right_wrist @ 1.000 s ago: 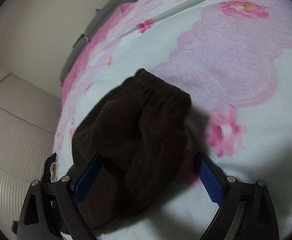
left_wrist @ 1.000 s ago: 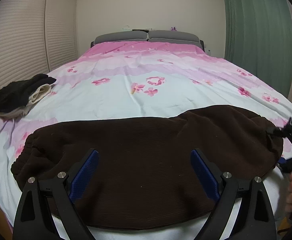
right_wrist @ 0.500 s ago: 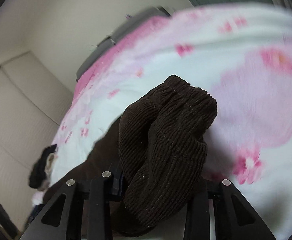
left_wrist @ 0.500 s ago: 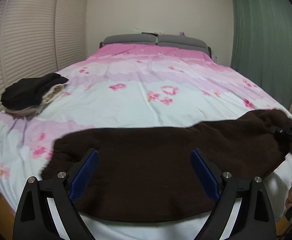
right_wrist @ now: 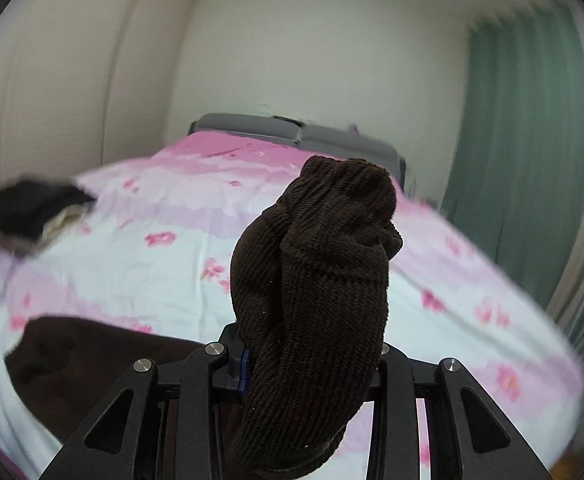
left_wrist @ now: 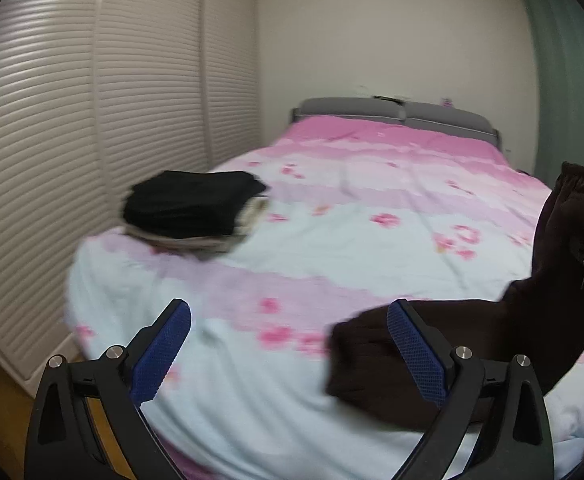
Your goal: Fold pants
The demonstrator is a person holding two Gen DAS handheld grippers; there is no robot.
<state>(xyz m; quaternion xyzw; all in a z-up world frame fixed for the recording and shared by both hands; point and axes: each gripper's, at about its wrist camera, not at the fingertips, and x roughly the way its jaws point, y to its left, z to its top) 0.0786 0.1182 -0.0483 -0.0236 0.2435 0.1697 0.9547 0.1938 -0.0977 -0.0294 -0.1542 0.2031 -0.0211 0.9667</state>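
**Brown pants, one end lifted off a bed**

Bed (left_wrist: 331, 240): filling both views, it is carrying a quilt in white with pink bands and pink flowers; grey headboard cushions are showing at 12 o'clock, louvred closet doors (left_wrist: 92, 140) at 9 to 10 o'clock, a green curtain (right_wrist: 523, 160) at 2 to 3 o'clock.

Pants (right_wrist: 315, 300): brown ribbed fabric. In the right wrist view one bunched end is standing up through the centre of the picture, while the rest is trailing across the near bed edge at 8 o'clock. In the left wrist view the garment is lying at 4 to 5 o'clock and rising toward 3 o'clock.

Folded clothes (left_wrist: 192, 208): a dark stack over pale pieces, sitting on the bed at 10 o'clock, well apart from the pants.

Right gripper (right_wrist: 311, 360): its fingers are standing narrow, pinching the bunched end of the pants.

Left gripper (left_wrist: 292, 344): its fingers are spread wide and have just been opening further, gripping nothing; the right one is overlapping the pants in the picture, and contact cannot be told.
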